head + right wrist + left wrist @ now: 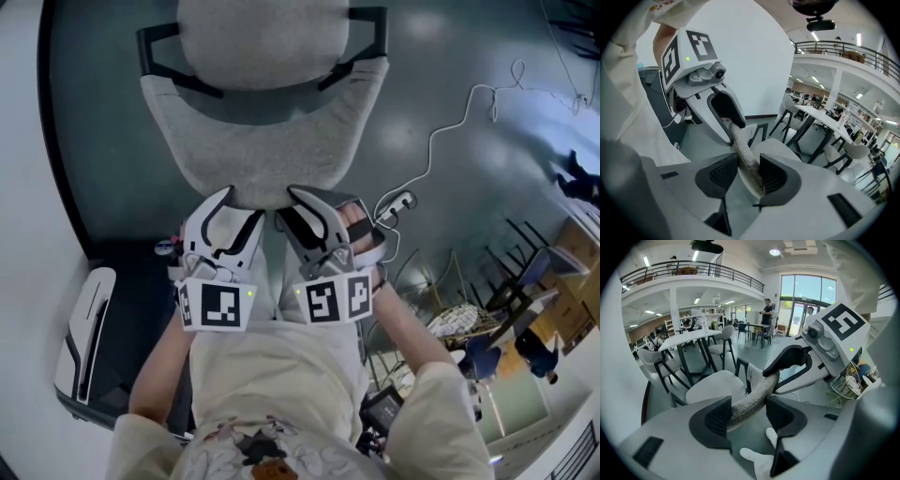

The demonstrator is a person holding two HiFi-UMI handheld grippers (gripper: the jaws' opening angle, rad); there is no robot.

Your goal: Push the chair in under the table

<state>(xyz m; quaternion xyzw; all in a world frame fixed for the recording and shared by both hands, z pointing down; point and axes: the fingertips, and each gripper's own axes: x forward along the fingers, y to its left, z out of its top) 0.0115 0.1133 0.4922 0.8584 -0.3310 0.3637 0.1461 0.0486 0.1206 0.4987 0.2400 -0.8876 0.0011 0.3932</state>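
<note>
A chair with a grey fabric backrest (262, 141) and a pale seat (262, 37) stands in front of me in the head view. Both grippers sit on the backrest's top edge, side by side. My left gripper (239, 202) (747, 416) has the backrest (750, 399) between its jaws. The fabric rests against one pad and a gap shows at the other. My right gripper (292, 206) (745, 176) is closed on the backrest (745, 159), with both pads against the fabric. Each gripper appears in the other's view, the right gripper (780, 369) and the left gripper (729, 115).
A white wall with a dark baseboard (42, 112) runs along the left. A white cable (450, 122) and a power strip (398, 202) lie on the floor at right. A black and white unit (84, 337) stands at lower left. Tables and chairs (693, 338) fill the hall beyond.
</note>
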